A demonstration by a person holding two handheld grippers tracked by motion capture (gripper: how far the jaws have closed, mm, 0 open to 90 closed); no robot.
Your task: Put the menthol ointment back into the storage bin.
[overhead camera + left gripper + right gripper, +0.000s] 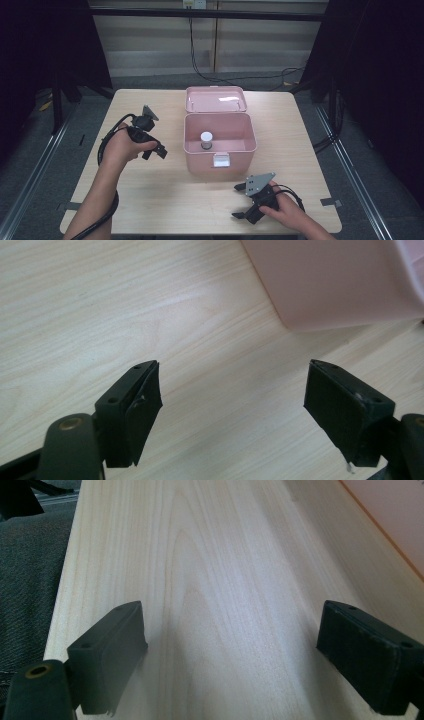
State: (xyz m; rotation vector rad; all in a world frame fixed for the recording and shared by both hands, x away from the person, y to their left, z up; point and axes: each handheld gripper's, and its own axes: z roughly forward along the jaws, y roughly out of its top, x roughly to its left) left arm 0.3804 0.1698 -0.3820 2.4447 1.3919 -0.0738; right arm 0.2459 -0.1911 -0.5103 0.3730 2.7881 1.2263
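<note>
Pink box [220, 145] is sitting open mid-bench [150, 200], its lid [216, 99] lying back behind it and a white-capped bottle [206, 140] standing inside. Left hand-held gripper [159, 150] is hovering just left of the box, jaws gaping, holding nothing. Right hand-held gripper [240, 200] is resting near the box's front, jaws likewise spread and empty.

Each black hand-held gripper [241, 201] carries a grey plate and black cable.

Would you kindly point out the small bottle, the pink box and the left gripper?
small bottle [206, 139], high view, its white cap.
pink box [220, 162], high view, its front wall.
left gripper [159, 150], high view, between its jaw tips.
</note>
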